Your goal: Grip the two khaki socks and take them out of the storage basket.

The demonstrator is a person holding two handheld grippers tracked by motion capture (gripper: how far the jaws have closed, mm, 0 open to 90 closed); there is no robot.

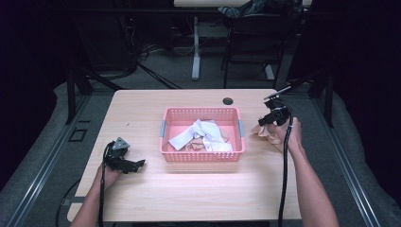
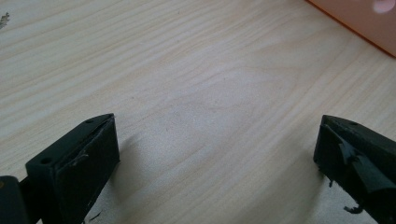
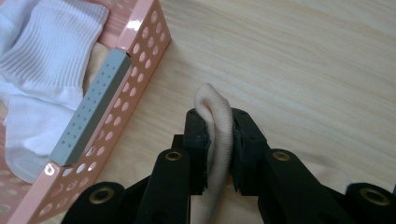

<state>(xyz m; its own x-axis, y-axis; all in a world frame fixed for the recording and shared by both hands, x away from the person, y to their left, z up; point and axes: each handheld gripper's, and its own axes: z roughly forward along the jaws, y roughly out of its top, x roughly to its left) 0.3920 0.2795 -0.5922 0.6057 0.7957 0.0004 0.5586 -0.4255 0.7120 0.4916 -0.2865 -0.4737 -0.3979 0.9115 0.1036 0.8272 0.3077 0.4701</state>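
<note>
Quick headcount: there was one pink basket (image 1: 165, 142) sitting mid-table, with what looked like two white socks (image 1: 204, 132) piled inside plus some beige fabric (image 1: 195, 145) under them, too tangled to count properly. One more beige sock (image 3: 218, 126) was out on the table at about 3 o'clock from the basket. Two grippers total, left gripper (image 1: 135, 165) and right gripper (image 1: 263, 122). One wooden table (image 1: 198, 189) had one cable hole (image 1: 228, 101) at 12 o'clock.

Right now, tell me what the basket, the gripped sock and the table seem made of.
Basket: likely glossy pink plastic, moulded holes, shiny rim.
Sock: soft beige knit, ribbed, squeezed between the right gripper jaws.
Table: pale matte wood-grain top, perhaps laminate.
</note>
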